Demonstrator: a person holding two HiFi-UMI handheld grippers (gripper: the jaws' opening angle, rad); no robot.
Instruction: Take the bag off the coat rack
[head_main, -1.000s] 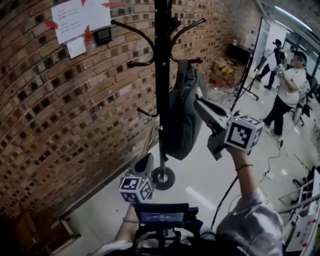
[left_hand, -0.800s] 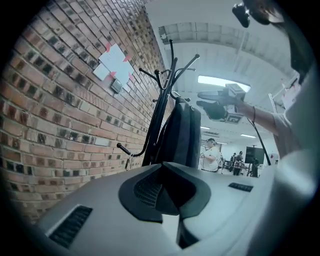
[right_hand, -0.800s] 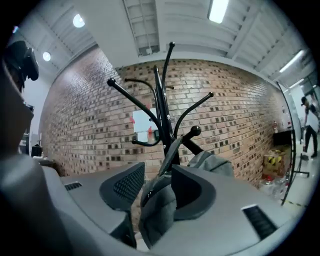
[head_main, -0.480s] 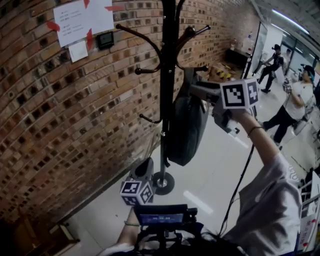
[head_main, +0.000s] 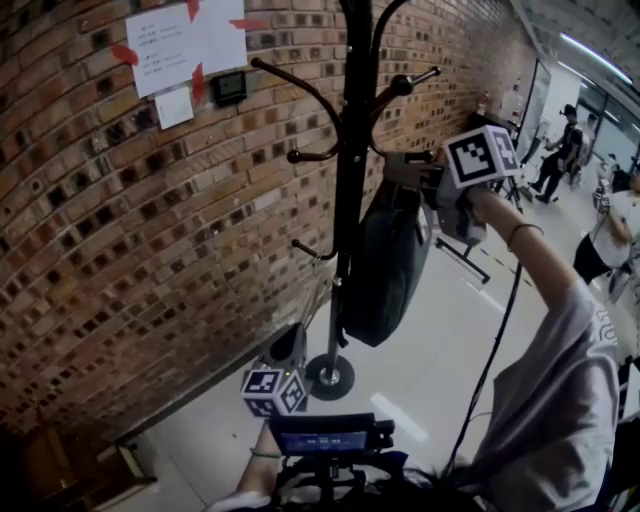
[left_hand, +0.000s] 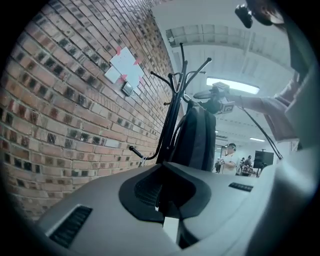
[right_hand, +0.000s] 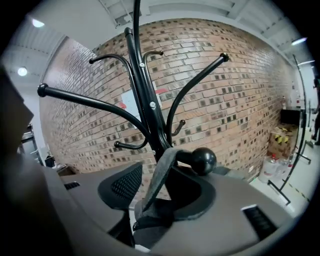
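A dark grey bag (head_main: 385, 260) hangs by its strap from a ball-tipped hook on the black coat rack (head_main: 352, 200). My right gripper (head_main: 402, 168) is raised to that hook at the bag's top. In the right gripper view the grey strap (right_hand: 160, 175) runs up between the jaws to the hook's ball (right_hand: 202, 161). The jaws are opening, and the left pad (right_hand: 125, 187) stands off the strap. My left gripper (head_main: 291, 340) hangs low near the rack's base, jaws together with nothing in them. It points up at the bag (left_hand: 197, 140).
A brick wall (head_main: 120, 220) runs close behind the rack, with a taped paper notice (head_main: 185, 40) and a small dark box (head_main: 230, 88). The rack's round base (head_main: 330, 377) sits on the pale floor. People (head_main: 570, 150) stand at the far right. Other hooks (right_hand: 45, 91) spread around.
My right gripper has risen from beside the bag's body to the hook at its top. The left gripper has stayed low by the rack's base.
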